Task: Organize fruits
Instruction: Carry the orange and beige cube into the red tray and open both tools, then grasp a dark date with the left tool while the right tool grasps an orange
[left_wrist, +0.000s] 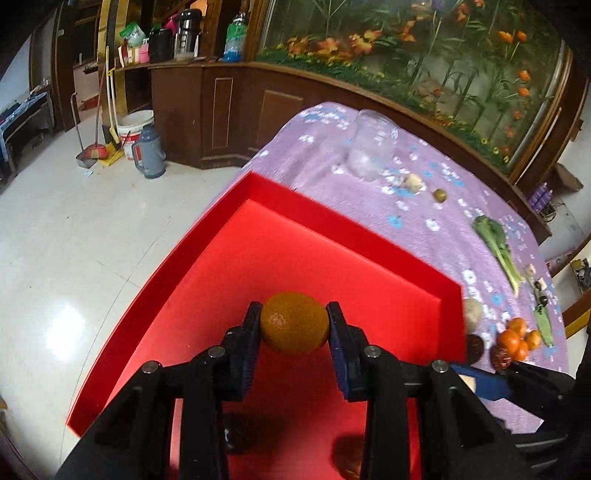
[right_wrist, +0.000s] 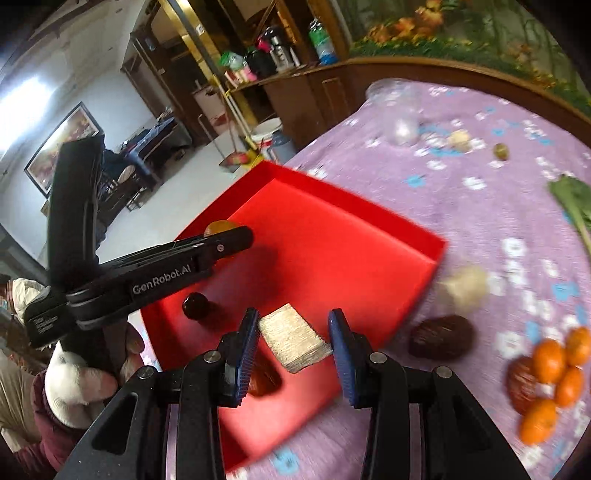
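Observation:
My left gripper (left_wrist: 294, 323) is shut on an orange mandarin (left_wrist: 294, 322) and holds it above the floor of the red tray (left_wrist: 280, 206). In the right wrist view the left gripper (right_wrist: 225, 236) reaches over the tray (right_wrist: 354, 210) from the left, the mandarin (right_wrist: 218, 226) peeking behind it. My right gripper (right_wrist: 293, 341) hovers over the tray's near corner; a pale ridged block (right_wrist: 293, 339) sits between its blue pads, touching the left pad with a gap at the right. A dark round fruit (right_wrist: 195, 305) lies in the tray. Several mandarins (right_wrist: 554, 376) lie on the cloth.
The purple flowered cloth (right_wrist: 461, 206) covers the table. On it are a clear jar (left_wrist: 371, 146), a small green fruit (left_wrist: 439, 195), a leafy green (left_wrist: 495, 243), a pale lump (right_wrist: 465, 286), and dark brown fruits (right_wrist: 441, 336). The table edge and tiled floor lie left.

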